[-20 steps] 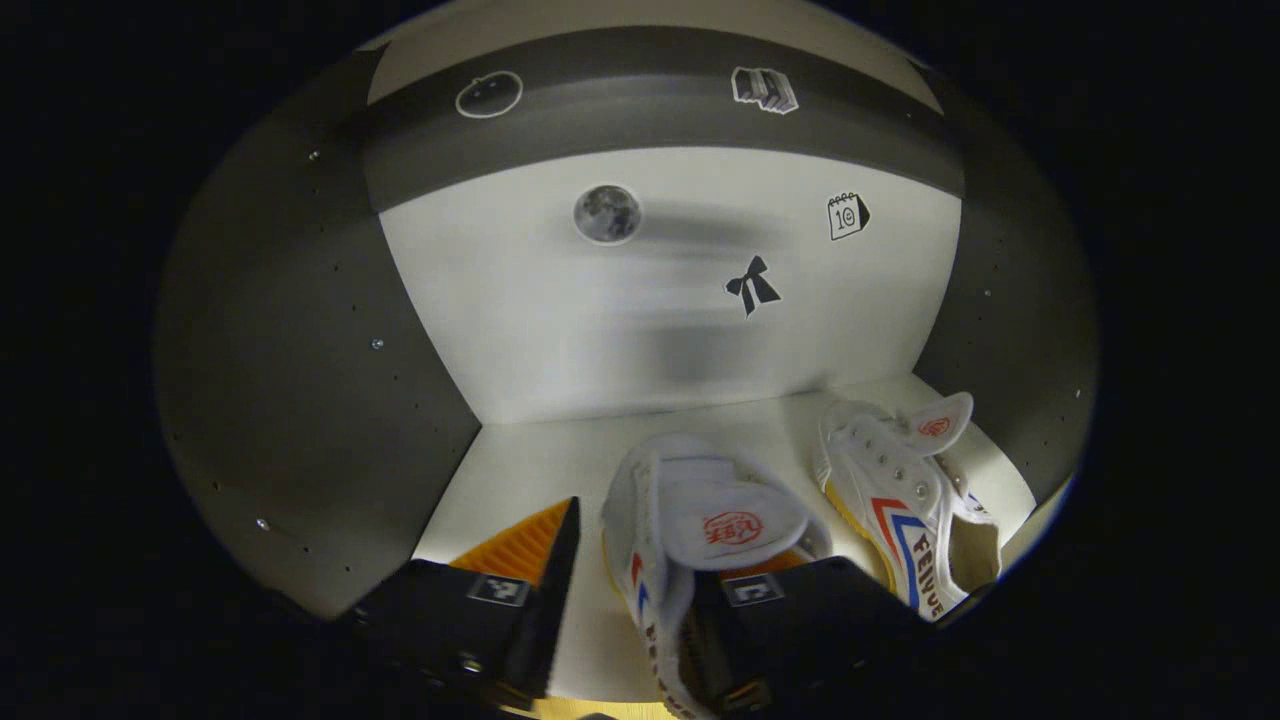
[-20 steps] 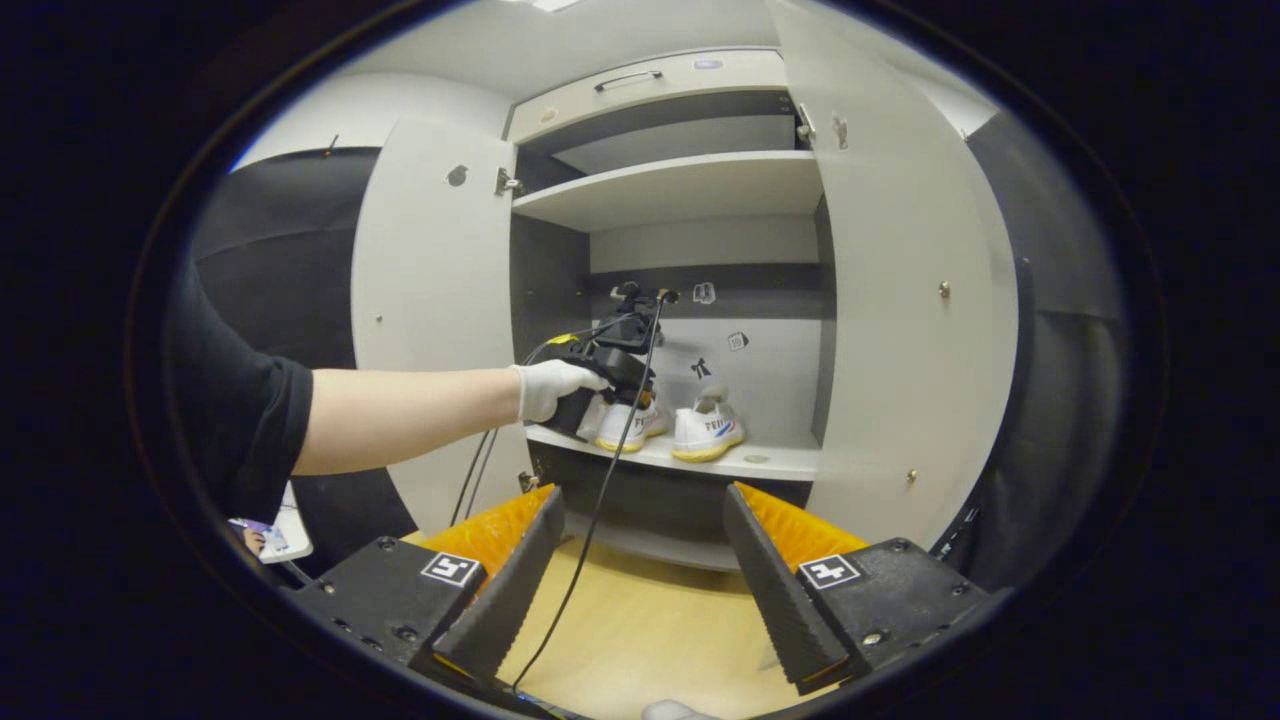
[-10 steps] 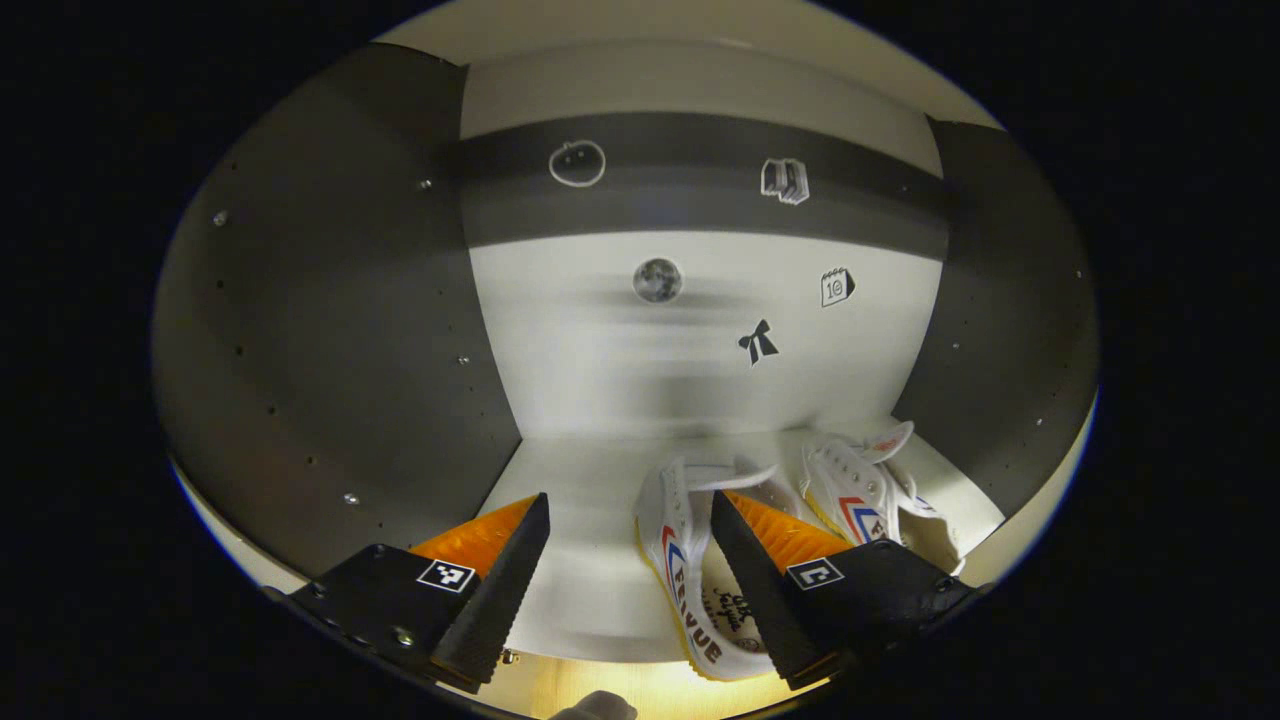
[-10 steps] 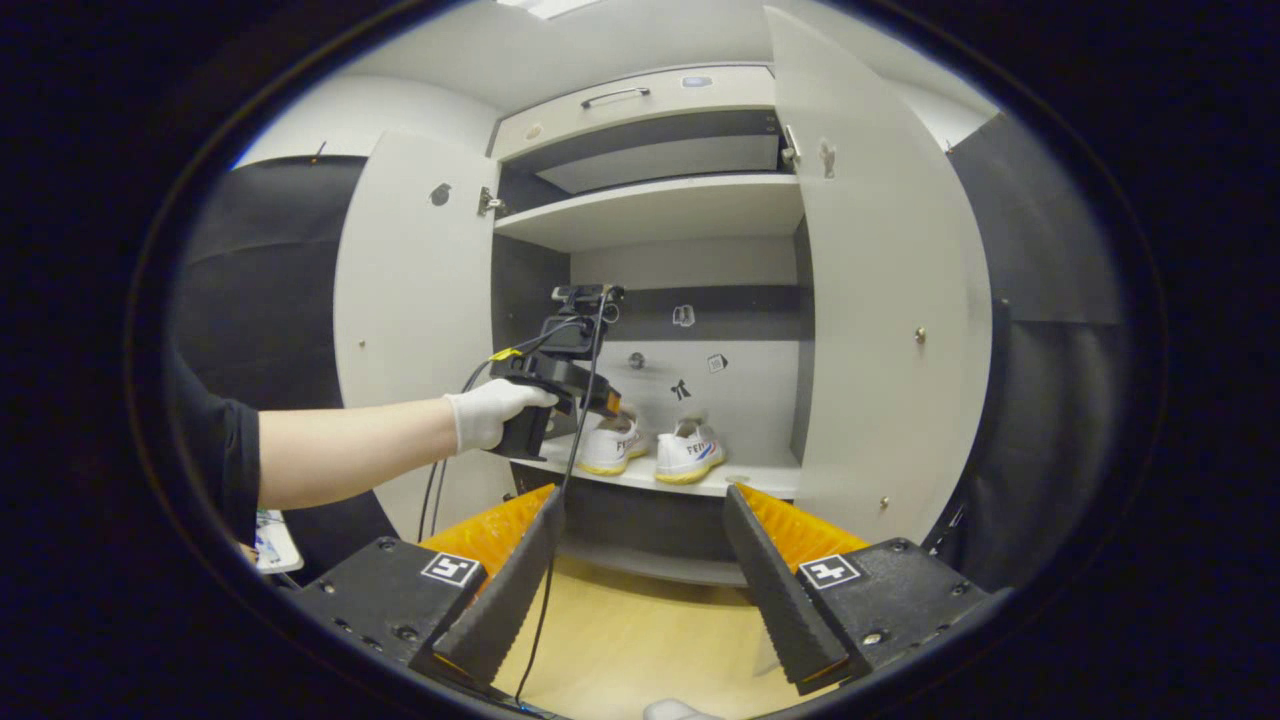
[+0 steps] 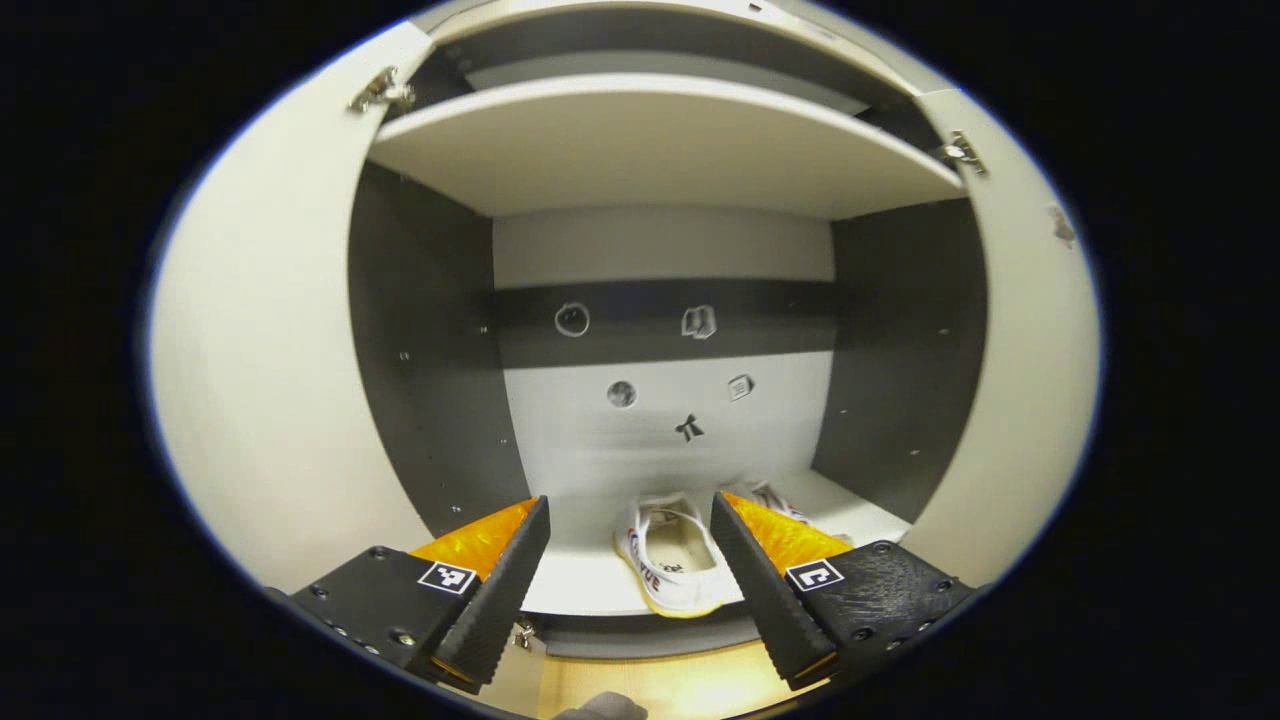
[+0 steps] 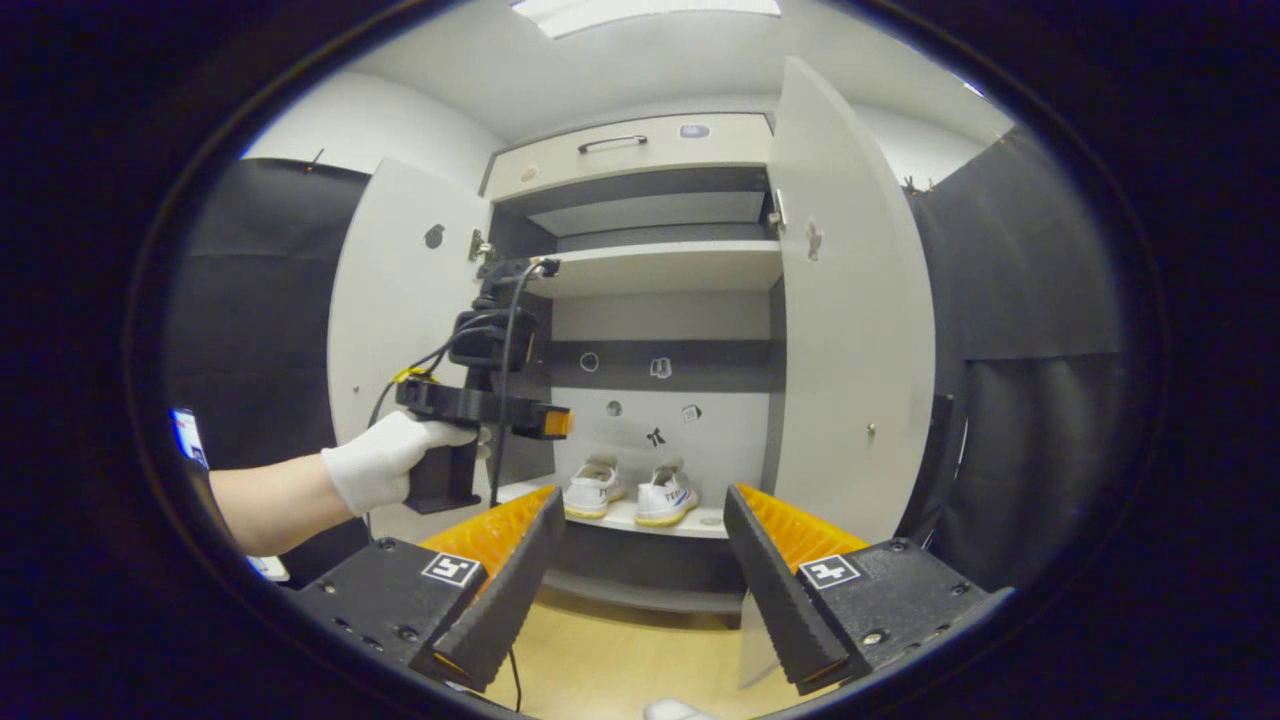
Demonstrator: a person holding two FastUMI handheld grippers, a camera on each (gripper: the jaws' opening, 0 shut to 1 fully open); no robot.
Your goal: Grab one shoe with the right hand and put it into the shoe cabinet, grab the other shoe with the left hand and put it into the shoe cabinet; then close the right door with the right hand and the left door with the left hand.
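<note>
Two white shoes with red and blue stripes stand side by side on the lower shelf of the open shoe cabinet: the left shoe and the right shoe. In the left gripper view the left shoe lies heel toward me, and the right shoe is mostly hidden behind a finger. My left gripper is open and empty, in front of the shelf. In the right gripper view a gloved hand holds the left gripper left of the opening. My right gripper is open and empty, farther back.
Both doors stand open: the left door and the right door. An upper shelf and a drawer front sit above the shoes. A cable hangs from the left gripper. Wooden floor lies below.
My left gripper has let go of the left shoe and drawn back out of the cabinet. The right gripper has also backed away, so the cabinet looks smaller.
</note>
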